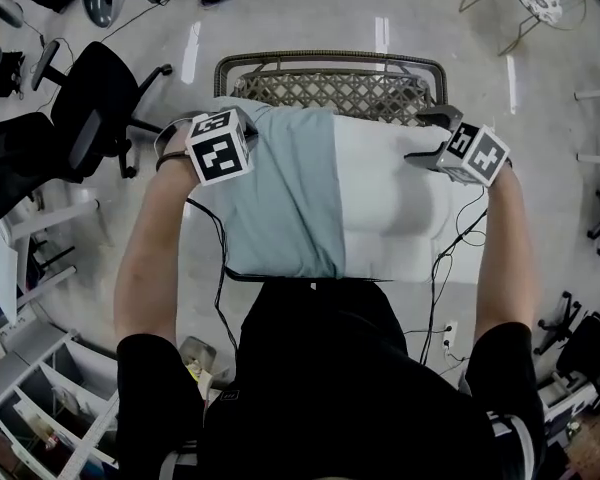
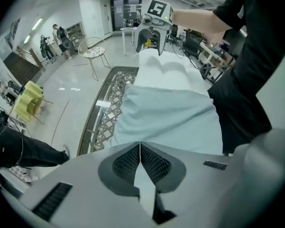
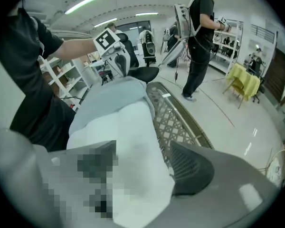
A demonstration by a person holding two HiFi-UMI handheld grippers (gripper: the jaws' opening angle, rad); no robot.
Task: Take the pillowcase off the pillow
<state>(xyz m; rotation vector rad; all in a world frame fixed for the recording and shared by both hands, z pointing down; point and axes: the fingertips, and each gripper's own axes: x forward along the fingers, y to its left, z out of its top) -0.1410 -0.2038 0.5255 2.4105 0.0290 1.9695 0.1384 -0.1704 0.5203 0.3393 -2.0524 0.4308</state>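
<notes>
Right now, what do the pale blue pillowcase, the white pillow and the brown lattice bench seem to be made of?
Pale blue pillowcase: thin woven cloth, matte; it folds softly.
White pillow: matte fabric over soft filling; it dents and bulges.
Brown lattice bench: probably woven wicker, criss-cross strips; frame unclear.

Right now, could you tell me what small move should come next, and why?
Probably close the right hand-held gripper on the bare white pillow end lying between its open jaws; the left hand-held gripper pinches the pillowcase, which covers half, so anchoring lets it pull.

White pillow [image 1: 395,203] half out of blue pillowcase [image 1: 280,193] on wicker seat [image 1: 330,93]
</notes>
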